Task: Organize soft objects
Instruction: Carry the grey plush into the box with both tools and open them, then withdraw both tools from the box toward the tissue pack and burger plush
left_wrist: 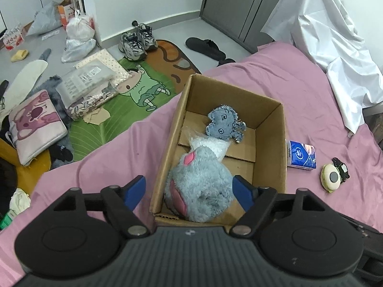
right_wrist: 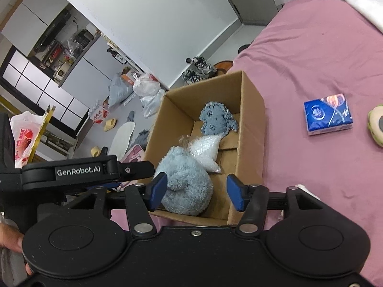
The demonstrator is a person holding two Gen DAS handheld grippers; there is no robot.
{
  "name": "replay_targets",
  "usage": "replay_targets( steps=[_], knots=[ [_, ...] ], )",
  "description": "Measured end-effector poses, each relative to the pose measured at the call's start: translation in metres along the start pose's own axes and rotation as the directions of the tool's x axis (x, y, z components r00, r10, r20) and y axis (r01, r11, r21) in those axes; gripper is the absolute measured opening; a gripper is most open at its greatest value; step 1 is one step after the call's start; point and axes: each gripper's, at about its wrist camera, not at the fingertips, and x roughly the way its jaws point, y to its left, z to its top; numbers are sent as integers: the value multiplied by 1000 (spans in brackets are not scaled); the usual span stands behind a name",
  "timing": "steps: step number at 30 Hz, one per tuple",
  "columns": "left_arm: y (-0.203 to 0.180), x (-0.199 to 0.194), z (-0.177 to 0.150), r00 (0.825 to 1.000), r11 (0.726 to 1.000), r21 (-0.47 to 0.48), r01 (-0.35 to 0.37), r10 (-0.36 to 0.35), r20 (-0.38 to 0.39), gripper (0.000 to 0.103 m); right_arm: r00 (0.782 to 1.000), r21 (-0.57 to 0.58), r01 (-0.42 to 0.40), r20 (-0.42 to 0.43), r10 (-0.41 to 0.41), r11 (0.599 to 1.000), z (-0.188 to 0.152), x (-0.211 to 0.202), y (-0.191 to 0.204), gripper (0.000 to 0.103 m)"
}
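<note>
both grippers' fingers (left_wrist: 135, 190) hang apart over the box (left_wrist: 270, 102) holding the plush (left_wrist: 201, 189), so the tissue pack (left_wrist: 302, 155) at right likely comes next.

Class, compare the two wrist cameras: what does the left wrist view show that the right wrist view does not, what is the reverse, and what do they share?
Only the left wrist view shows the cartoon floor mat, the black slipper and the pink cushion on the floor.

Only the right wrist view shows the dark shelf of clutter, the red-and-white plastic bag and the left gripper seen side-on.

Both show the cardboard box on the pink bedsheet, holding the fluffy grey toy, the flat blue toy and a white bag of beads, with the tissue pack beside it.
</note>
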Motion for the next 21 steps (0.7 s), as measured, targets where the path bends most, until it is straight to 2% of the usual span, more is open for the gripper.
replay_targets(
  steps=[1, 7, 9, 11, 21],
  knots=[
    [-2, -3, -1, 1000, 1000, 3, -6, 6, 7, 81, 1000, -1, 9, 10, -9, 1000, 1, -2, -1, 63],
    [-13, -19, -2, 998, 1000, 16, -25, 25, 53, 84, 999, 21, 24, 48, -25, 999, 5, -17, -8, 66],
    [-17, -23, -3, 998, 999, 14, -31, 30, 60, 84, 998, 26, 35, 61, -36, 999, 6, -22, -10, 69],
    [-22, -27, -5, 997, 999, 15, -35, 34, 68, 85, 996, 32, 44, 77, -46, 999, 7, -29, -13, 77],
    [-50, -44, -16, 993, 997, 52, -60, 54, 102, 86, 987, 64, 94, 125, -101, 994, 9, -55, -31, 89]
  ],
)
